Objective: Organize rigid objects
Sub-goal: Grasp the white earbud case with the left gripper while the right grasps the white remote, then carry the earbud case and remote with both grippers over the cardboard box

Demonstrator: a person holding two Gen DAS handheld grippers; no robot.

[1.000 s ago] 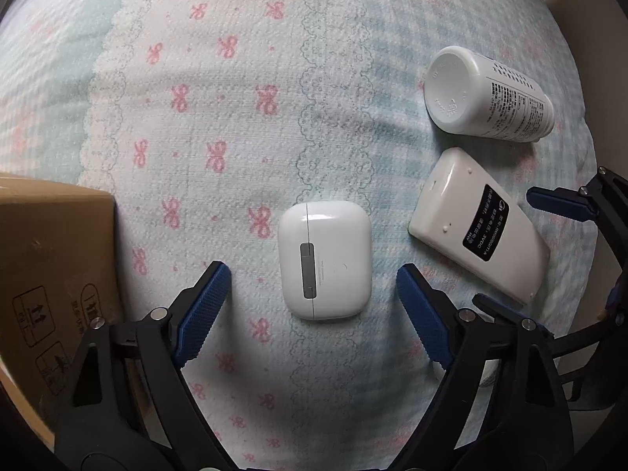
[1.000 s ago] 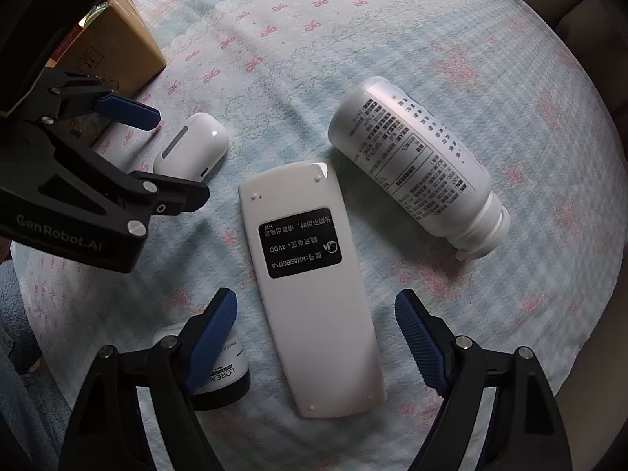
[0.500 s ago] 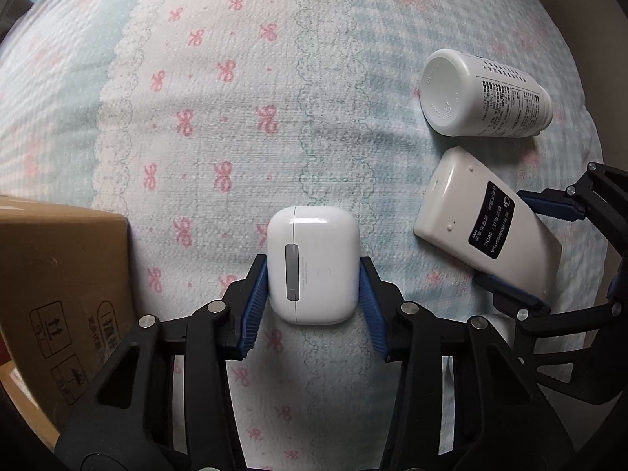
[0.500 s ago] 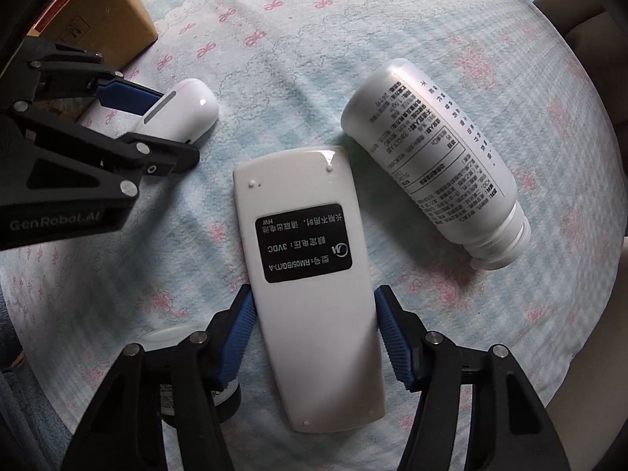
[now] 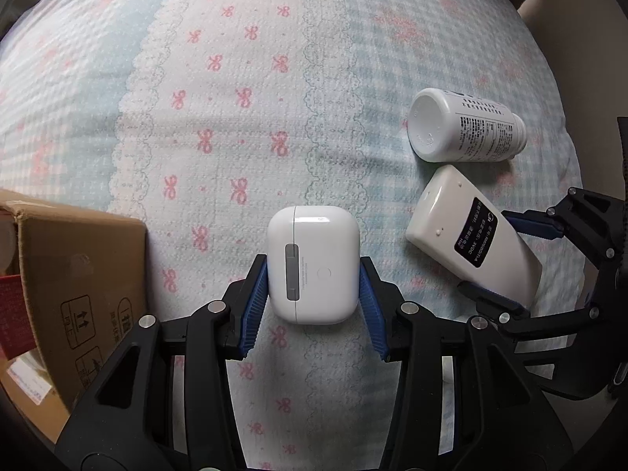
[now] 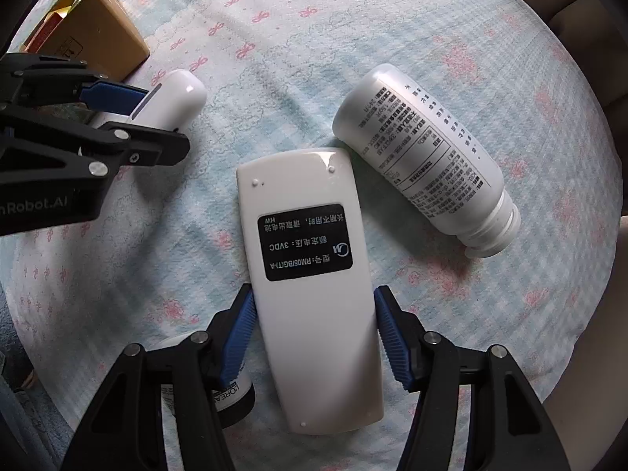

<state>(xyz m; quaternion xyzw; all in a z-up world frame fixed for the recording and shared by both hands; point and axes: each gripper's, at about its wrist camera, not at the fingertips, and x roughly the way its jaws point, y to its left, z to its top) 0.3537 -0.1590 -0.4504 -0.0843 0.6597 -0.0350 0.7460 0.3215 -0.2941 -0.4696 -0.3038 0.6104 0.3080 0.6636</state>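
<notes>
Earbud case (image 5: pixel 313 263) lay hinge-up on the bow-print bedspread (image 5: pixel 243 78), pinched at its sides between the blue pads of the left tool (image 5: pixel 313 288), just beside a cardboard box (image 5: pixel 78 274). To its right, the right tool (image 6: pixel 314 333) was closed on the lower half of a white remote control (image 6: pixel 310 282) lying label-up. A white bottle (image 6: pixel 424 157) lay on its side just past the remote's far end, and a small L'Oréal jar (image 6: pixel 235 396) sat under the right tool's left finger.
</notes>
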